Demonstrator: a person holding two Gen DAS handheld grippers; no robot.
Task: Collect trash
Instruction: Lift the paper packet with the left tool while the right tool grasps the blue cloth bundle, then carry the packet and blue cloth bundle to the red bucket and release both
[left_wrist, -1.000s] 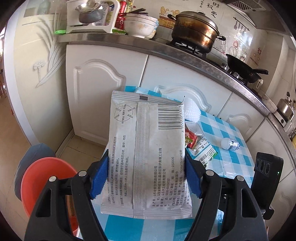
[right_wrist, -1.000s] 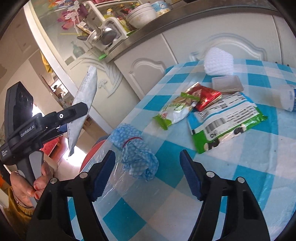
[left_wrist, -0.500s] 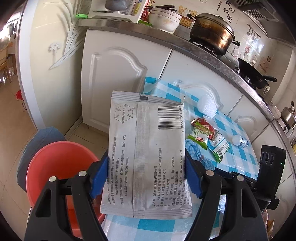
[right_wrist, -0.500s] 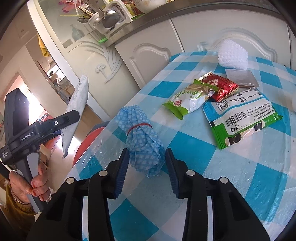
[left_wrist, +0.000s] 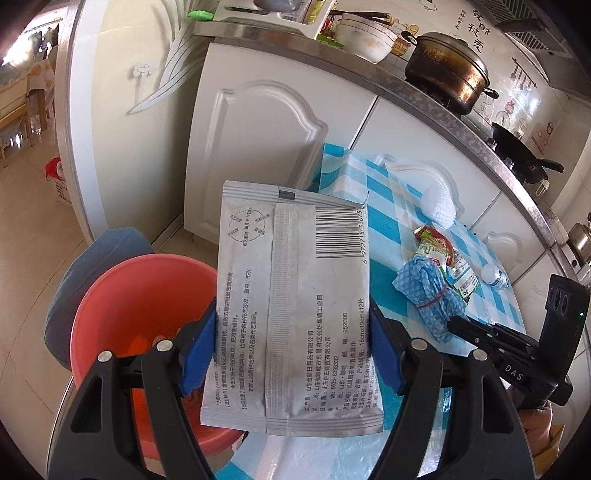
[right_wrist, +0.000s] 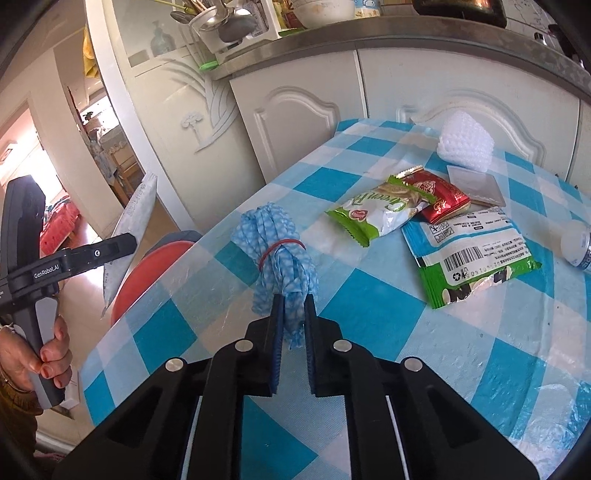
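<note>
trash split two ways: grey sachet (left_wrist: 295, 302) clamped in left gripper (left_wrist: 291, 350) fingers above the red bin (left_wrist: 140, 295); right gripper (right_wrist: 293, 314) fingers pinch the blue cloth bundle (right_wrist: 280, 251) on the worktop (right_wrist: 369, 314). next, likely release the sachet, then lift the bundle.

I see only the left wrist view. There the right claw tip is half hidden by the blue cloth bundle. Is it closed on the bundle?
Observer: Yes. In the right wrist view the right claw is shut on the near end of the blue cloth bundle.
Operator: What lies behind the red wrapper?
Observer: A flat silver sachet, beside the white foam net.
Operator: What carries my left claw with the grey packet?
Observer: A person's hand, wrapped around its grey handle.
</note>
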